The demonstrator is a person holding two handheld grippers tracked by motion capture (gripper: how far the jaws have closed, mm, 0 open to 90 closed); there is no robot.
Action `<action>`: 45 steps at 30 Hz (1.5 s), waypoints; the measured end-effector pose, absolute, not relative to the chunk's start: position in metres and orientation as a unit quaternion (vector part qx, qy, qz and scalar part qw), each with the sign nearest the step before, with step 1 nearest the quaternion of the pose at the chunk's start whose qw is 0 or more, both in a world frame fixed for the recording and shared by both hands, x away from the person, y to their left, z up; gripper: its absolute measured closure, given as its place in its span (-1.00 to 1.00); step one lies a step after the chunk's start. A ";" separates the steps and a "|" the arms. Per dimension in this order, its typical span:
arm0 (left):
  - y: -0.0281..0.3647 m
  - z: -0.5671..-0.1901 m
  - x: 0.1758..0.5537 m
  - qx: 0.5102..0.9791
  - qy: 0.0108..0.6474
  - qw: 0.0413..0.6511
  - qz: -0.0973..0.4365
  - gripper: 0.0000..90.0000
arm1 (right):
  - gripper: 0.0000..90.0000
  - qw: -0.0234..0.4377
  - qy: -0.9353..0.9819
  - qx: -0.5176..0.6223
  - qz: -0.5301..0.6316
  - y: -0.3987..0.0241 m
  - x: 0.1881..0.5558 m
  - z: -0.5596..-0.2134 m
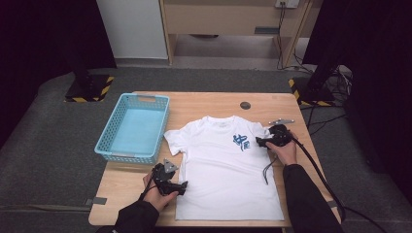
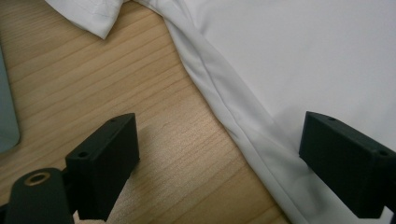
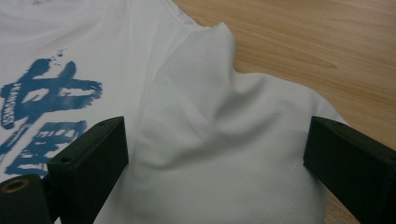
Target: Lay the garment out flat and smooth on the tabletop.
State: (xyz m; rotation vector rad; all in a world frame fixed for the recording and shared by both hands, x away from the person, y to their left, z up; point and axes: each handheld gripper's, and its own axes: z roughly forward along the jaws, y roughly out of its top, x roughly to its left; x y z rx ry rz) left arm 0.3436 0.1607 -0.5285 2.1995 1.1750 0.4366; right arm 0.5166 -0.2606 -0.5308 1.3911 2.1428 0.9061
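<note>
Right now a white T-shirt (image 1: 226, 170) is lying flat on the wooden worktop (image 1: 126, 187), front side up, with its neck at the far end and its bottom edge at the near end. Blue writing (image 1: 240, 141) is sitting on the chest, toward the right side. A light blue basket (image 1: 133, 127) is standing on the left part of the worktop, just beside the shirt's left sleeve.

The person's left hand (image 1: 155, 191) is holding the left gripper (image 1: 180, 187) at the near left, right at the shirt's left side edge. In the left gripper view its fingers (image 2: 105, 163) are spread wide apart. One finger is hanging over bare wood and the other over the white cloth, and the shirt's side seam (image 2: 224, 102) is running between them. They are not squeezing anything.

The person's right hand (image 1: 286, 151) is holding the right gripper (image 1: 262, 142) at the shirt's right sleeve (image 3: 219, 121), close to the blue writing. In the right gripper view its fingers (image 3: 91, 158) are also spread wide, with the bunched sleeve lying between them. The cloth is puffing up a little there. The fingers are not pinching it.

A black cable (image 1: 316, 170) is trailing from the right gripper toward the near right. A small dark round thing (image 1: 245, 105) is sitting near the far edge of the worktop.
</note>
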 end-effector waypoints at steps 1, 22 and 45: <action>0.161 -0.529 0.344 0.828 0.442 0.302 0.165 -0.76 | -0.86 0.212 0.773 0.503 0.323 -0.261 0.518 -0.533; 0.169 -0.526 0.352 0.808 0.458 0.347 0.132 -0.57 | -0.92 0.206 0.760 0.512 0.344 -0.269 0.517 -0.527; 0.135 -0.537 0.446 0.792 0.453 0.354 0.207 -0.49 | -0.96 0.192 0.798 0.477 0.316 -0.271 0.469 -0.537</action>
